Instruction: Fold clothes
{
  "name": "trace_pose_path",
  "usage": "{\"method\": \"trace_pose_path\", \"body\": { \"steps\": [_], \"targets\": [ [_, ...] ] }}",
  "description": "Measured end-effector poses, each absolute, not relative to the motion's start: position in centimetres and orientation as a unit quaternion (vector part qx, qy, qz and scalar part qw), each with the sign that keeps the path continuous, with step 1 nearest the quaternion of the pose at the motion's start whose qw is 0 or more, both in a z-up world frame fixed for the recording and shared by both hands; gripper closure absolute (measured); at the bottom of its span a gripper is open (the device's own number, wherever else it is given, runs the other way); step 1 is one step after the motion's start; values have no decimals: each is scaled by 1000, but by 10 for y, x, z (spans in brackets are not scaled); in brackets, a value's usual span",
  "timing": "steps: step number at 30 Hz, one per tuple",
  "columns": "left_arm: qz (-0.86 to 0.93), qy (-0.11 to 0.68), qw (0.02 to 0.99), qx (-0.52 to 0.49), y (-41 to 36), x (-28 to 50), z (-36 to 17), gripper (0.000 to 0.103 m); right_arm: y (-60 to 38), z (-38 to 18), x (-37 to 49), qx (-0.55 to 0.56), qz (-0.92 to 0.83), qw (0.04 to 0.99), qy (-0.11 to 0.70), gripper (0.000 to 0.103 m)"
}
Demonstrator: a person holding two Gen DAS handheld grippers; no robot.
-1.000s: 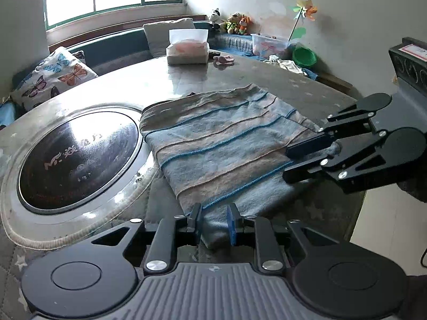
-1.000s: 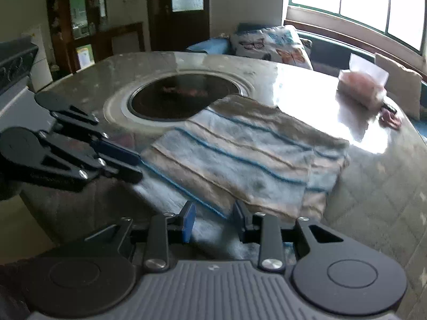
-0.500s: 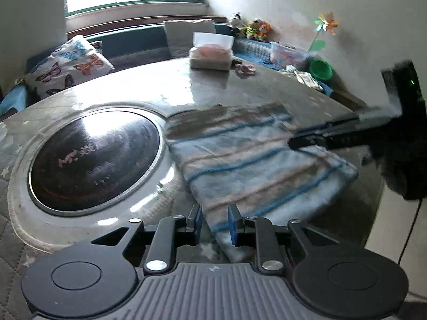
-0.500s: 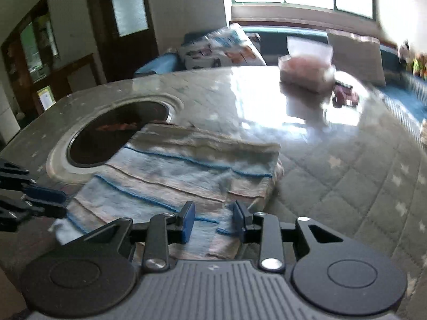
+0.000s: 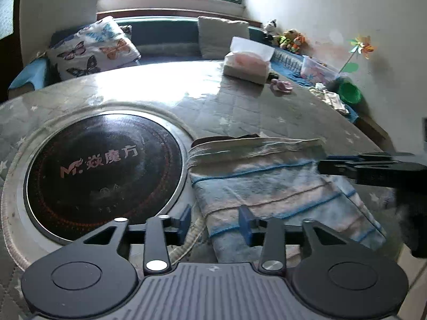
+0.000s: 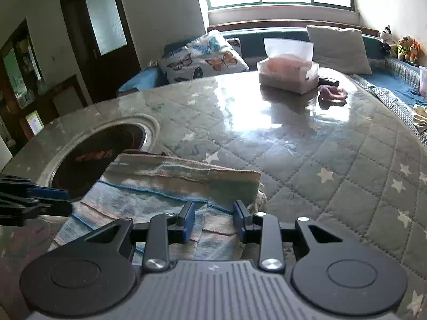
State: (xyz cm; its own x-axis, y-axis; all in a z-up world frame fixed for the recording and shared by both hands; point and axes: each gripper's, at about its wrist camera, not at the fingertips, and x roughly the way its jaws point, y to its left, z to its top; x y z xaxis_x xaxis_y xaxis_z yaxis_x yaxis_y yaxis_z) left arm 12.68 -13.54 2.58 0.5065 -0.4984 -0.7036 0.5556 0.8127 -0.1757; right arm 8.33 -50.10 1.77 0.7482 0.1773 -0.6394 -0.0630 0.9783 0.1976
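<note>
both wrist views look low, sharing the cloth (image 5: pixel 267 186).

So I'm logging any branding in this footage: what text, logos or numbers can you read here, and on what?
"焱魔方" with a stylised "M" logo before it: printed in pale orange on the round black glass cooktop set into the table, left wrist view.
The same print shows in the right wrist view on the cooktop, too blurred to read.
The pink tissue pack: no readable print.
No numbers or other signs can be read.
</note>
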Motion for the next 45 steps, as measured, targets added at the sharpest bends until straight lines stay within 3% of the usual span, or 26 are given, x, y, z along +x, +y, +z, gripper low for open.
{"method": "trace_pose_path", "body": {
  "steps": [5,12,19,24,27,31,45],
  "targets": [
    [-299,410,861,25,-141,136,19,57,-516,19,71,114,41,928,353,60],
    [-304,418,856,23,-145,134,13,60,-530,1,63,214,61,902,370,60],
    [-304,422,854,17,-147,133,13,66,-517,0,68,209,65,903,369,60],
    [-300,428,852,15,-147,133,12,66,-518,-2,68,222,59,900,371,82],
    [-301,430,851,11,-149,134,13,86,-521,-1,67,234,59,899,366,87],
    [-305,423,853,10,-152,134,19,93,-521,7,64,232,63,904,354,90],
    [-334,384,860,29,-228,160,54,95,-563,55,78,185,24,932,311,91]
  ]
}}
